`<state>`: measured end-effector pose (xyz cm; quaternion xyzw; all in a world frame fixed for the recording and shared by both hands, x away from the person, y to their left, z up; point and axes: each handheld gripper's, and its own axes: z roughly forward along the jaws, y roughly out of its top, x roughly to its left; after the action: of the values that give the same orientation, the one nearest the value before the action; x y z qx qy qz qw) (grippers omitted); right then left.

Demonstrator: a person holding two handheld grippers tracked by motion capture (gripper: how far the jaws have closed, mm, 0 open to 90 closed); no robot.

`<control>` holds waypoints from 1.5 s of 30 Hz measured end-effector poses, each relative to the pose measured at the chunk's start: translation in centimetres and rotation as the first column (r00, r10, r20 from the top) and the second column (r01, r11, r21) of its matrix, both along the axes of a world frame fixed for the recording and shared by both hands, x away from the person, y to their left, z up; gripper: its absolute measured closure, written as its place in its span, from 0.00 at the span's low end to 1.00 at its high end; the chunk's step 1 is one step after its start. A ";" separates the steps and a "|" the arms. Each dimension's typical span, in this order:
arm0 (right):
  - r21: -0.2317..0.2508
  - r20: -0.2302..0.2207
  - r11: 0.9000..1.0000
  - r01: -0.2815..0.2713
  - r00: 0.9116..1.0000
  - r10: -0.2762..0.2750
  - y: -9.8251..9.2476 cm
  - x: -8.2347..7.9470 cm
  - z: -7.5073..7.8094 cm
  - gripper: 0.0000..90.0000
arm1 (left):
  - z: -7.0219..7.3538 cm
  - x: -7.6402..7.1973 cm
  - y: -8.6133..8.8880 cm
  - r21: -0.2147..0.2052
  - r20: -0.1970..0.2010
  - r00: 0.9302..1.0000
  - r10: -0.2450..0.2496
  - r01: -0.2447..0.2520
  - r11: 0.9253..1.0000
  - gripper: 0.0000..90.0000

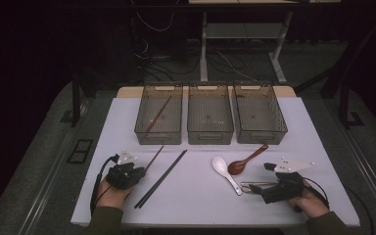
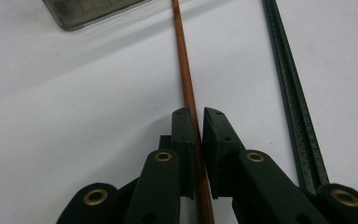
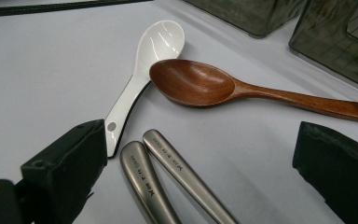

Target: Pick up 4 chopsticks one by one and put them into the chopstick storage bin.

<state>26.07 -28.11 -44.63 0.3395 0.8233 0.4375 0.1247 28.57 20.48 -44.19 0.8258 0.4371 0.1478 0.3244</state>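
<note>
Between our left gripper's (image 2: 198, 122) two black jaws sits a thin brown chopstick (image 2: 187, 88). We squeeze it tight, with the pads pressing on both sides. It lies flat on the white table (image 2: 74, 121) and points away from us toward a see-through bin (image 2: 88, 9). Just to one side of it lie two dark chopsticks (image 2: 293, 102), apart from the brown one.

Our right gripper (image 3: 200, 154) has its jaws spread wide apart and grips nothing. Two silver metal chopsticks (image 3: 168, 172) lie on the table between those jaws, not touched by either pad. A little farther off we see a white spoon (image 3: 144, 65) and a brown wooden spoon (image 3: 200, 84). The wooden spoon's bowl touches the white spoon's handle.

From high up we see our left gripper (image 1: 125, 174) near the left front of the table (image 1: 200, 196) and our right gripper (image 1: 280, 187) near the right front. Three see-through bins (image 1: 210, 115) stand in a row at the far side. The left bin (image 1: 159, 115) has one brown stick (image 1: 157, 115) leaning inside it. We cannot see that stick from the gripper views. Past the table the room is dark, with a grey floor (image 1: 254, 58), some cables (image 1: 152, 54) and the white legs of a desk (image 1: 204, 49). The gripper views show the little writing on the metal chopsticks, which is too small to see from above.
</note>
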 end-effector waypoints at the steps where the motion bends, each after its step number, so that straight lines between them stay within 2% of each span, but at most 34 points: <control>1: 0.000 0.000 1.000 0.000 1.000 0.000 0.0 0.0 0.0 0.03 | 0.0 0.0 0.0 0.001 -0.003 1.000 0.002 -0.002 1.000 0.91; 11: 0.000 -0.001 1.000 -0.002 1.000 0.002 0.0 0.0 0.0 0.03 | 0.2 0.1 -0.5 0.033 -0.008 1.000 0.004 -0.004 0.999 0.93; 19: -0.002 0.001 1.000 -0.004 1.000 0.004 0.0 0.0 0.0 0.03 | 0.3 0.2 -0.4 0.013 -0.020 1.000 -0.010 0.011 1.000 0.93; 26: -0.003 0.000 1.000 -0.003 1.000 0.003 0.0 0.0 0.0 0.03 | 0.4 0.2 -0.9 0.000 -0.035 0.998 -0.048 0.048 0.999 0.93; 45: -0.008 0.001 1.000 -0.005 1.000 0.005 0.0 0.0 0.0 0.03 | 2.0 0.0 -0.6 -0.075 0.006 0.998 -0.063 0.063 0.995 0.93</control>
<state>26.10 -28.09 -44.68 0.3369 0.8257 0.4348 0.1252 28.53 19.83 -42.23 0.8259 0.4157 0.1223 0.3606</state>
